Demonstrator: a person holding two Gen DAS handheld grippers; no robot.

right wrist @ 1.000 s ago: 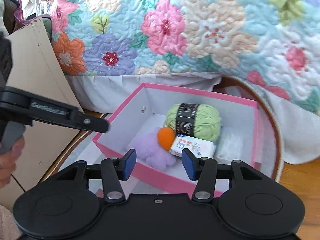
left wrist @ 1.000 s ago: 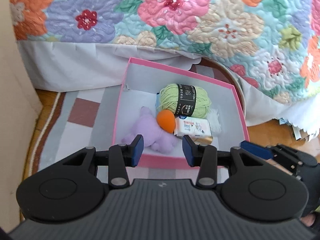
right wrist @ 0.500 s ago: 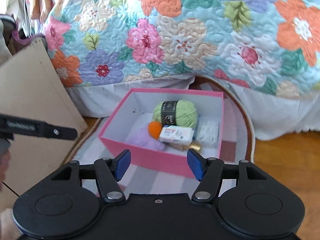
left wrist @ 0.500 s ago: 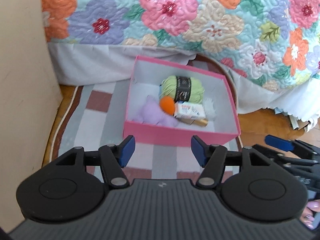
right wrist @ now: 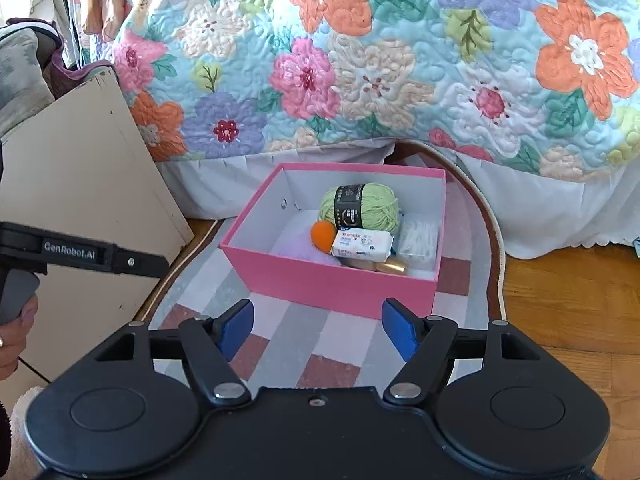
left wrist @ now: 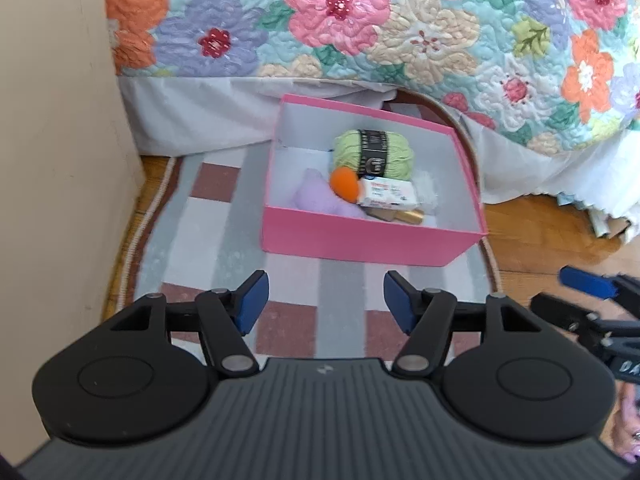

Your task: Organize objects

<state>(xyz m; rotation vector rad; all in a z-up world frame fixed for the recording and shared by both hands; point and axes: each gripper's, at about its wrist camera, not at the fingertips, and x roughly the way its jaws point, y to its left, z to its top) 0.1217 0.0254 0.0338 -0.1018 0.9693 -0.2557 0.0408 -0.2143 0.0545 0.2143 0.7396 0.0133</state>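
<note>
The left tool (left wrist: 324, 302) stands wide with nothing between its blue pads, above the checked rug (left wrist: 208, 232), and the right tool (right wrist: 316, 330) is spread just as wide and empty, over the same rug. Beyond both sits the pink box (left wrist: 360, 240) on the rug, near the flowered quilt (left wrist: 360, 20) that hangs down behind it. Inside the box lie a green yarn ball (left wrist: 374, 154) at the back, an orange ball (left wrist: 344, 184) touching a white wipes packet (left wrist: 386, 194), a lilac plush toy (left wrist: 316, 198) on the left side, and a gold object (left wrist: 412, 216) partly hidden under the packet.
</note>
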